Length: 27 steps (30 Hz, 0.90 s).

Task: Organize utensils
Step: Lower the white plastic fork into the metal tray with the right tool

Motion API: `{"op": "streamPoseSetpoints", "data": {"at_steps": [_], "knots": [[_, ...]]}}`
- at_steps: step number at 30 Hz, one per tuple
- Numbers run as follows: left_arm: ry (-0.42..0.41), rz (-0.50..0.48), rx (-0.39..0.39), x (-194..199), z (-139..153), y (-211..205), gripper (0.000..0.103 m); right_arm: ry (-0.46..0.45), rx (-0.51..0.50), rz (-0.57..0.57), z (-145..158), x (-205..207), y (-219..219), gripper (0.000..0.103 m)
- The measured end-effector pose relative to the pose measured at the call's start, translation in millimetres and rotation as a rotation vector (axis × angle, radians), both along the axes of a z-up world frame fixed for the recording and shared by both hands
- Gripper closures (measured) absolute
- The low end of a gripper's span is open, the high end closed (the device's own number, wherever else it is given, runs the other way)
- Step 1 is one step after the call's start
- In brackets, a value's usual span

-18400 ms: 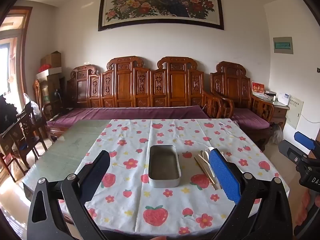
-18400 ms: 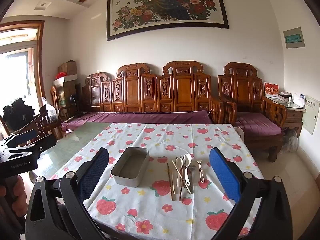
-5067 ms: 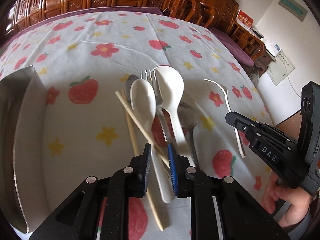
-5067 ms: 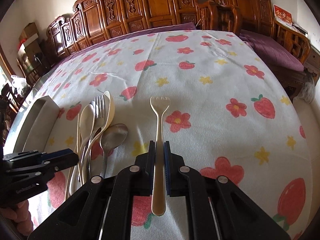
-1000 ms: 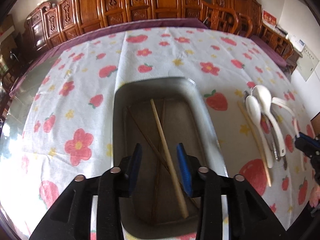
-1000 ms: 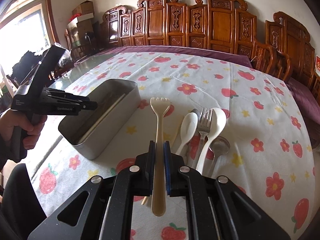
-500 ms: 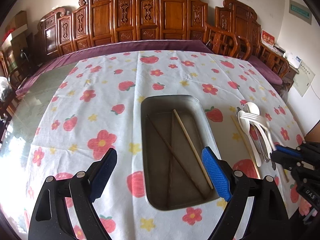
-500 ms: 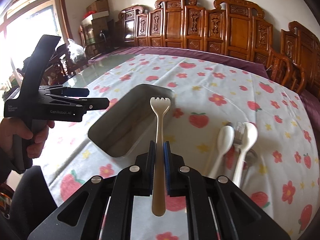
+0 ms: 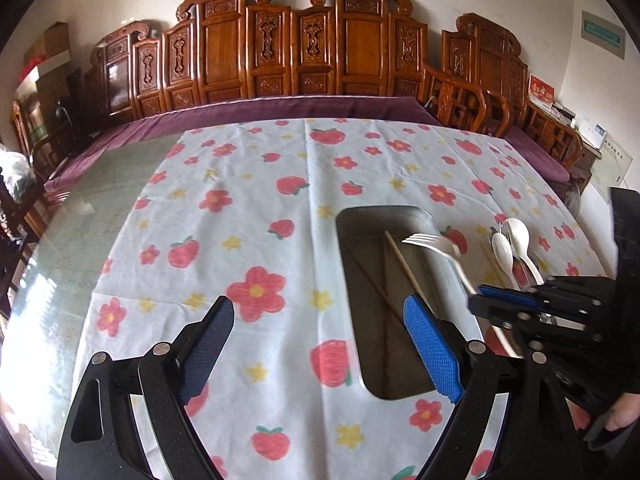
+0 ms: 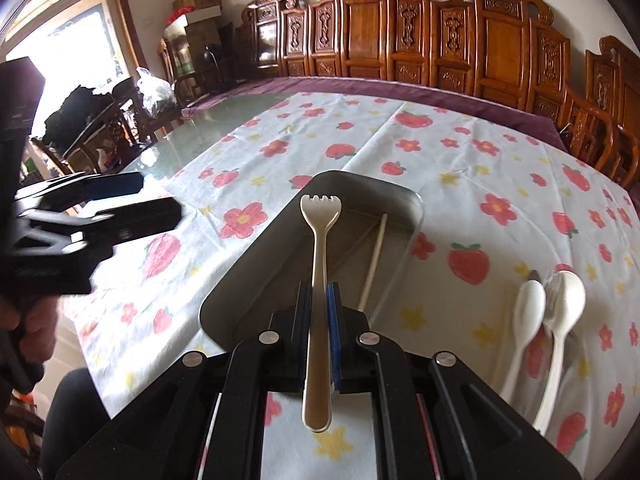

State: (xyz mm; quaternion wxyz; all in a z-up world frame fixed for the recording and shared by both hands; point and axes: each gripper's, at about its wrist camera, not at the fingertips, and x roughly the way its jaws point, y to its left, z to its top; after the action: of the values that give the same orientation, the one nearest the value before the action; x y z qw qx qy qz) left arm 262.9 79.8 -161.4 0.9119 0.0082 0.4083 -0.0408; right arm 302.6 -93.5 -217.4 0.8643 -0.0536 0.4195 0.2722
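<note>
A metal tray [image 9: 350, 220] [image 10: 256, 256] sits on the flowered tablecloth with chopsticks [image 9: 404, 266] [image 10: 374, 258] lying inside. My right gripper [image 10: 319, 294] [image 9: 486, 298] is shut on a cream plastic fork [image 10: 318, 264] [image 9: 438, 246] and holds it above the tray, tines pointing over it. My left gripper [image 9: 316, 334] [image 10: 132, 200] is open and empty, above the cloth left of the tray. White spoons [image 9: 510, 246] [image 10: 552, 308] and a metal fork and spoon lie in a pile right of the tray.
The tablecloth [image 9: 248, 208] covers the right part of a glass table [image 9: 96, 184]. A carved wooden bench with a purple cushion [image 9: 256, 108] runs behind the table. Chairs and boxes [image 10: 116, 120] stand at the left.
My left gripper has drawn back to the left, away from the tray. My right gripper has carried the cream fork left until it hangs over the tray.
</note>
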Motion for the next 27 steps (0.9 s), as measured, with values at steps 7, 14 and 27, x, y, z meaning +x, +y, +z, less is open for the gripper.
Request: {"op": "streamPoseSetpoints", "data": {"at_steps": [7, 14, 27], "knots": [[-0.008, 0.015, -0.011, -5, 4, 15, 0.02, 0.058, -0.028, -0.037, -18, 33, 25, 0.093], [-0.008, 0.023, 0.002, -9, 2, 23, 0.02, 0.122, -0.026, -0.056, -37, 48, 37, 0.093], [-0.005, 0.027, 0.007, -16, 3, 21, 0.02, 0.104, 0.044, -0.041, -29, 36, 22, 0.092]]}}
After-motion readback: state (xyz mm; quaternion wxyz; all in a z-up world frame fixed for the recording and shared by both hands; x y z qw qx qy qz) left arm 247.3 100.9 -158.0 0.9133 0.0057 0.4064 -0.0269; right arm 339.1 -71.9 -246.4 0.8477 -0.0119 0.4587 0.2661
